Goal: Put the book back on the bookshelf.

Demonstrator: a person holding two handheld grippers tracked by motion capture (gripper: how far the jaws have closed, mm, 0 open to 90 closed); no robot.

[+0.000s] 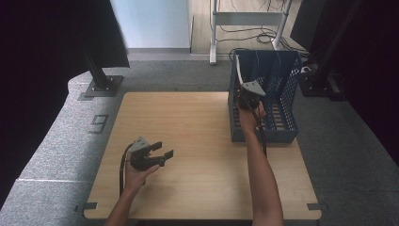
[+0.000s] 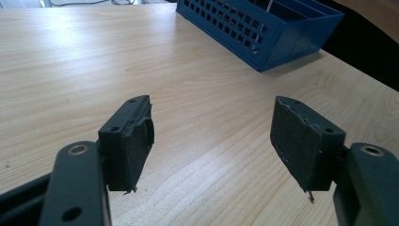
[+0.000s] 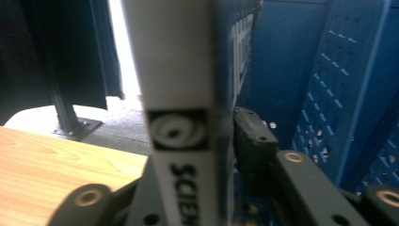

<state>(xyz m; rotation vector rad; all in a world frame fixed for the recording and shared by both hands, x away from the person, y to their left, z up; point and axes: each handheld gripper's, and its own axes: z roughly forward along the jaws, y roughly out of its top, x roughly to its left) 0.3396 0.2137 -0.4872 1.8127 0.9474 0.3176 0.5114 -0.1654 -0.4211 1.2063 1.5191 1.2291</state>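
Observation:
A blue perforated file rack (image 1: 265, 136) stands at the table's far right; its side (image 2: 263, 33) also shows in the left gripper view. My right gripper (image 1: 248, 92) reaches into its left slot, shut on an upright book (image 1: 240, 71) with a white spine. Close up, that spine (image 3: 174, 70) carries a black logo and lettering, a blue cover lies against it, and one black pad (image 3: 254, 136) presses on the cover. My left gripper (image 1: 163, 149) hovers low over the near left of the table, open with nothing between its pads (image 2: 211, 141).
The wooden table (image 1: 197, 122) is bare between the two grippers. Grey carpet surrounds it, with a black stand foot (image 1: 101, 84) at the back left and a white frame with cables (image 1: 214, 37) behind the rack.

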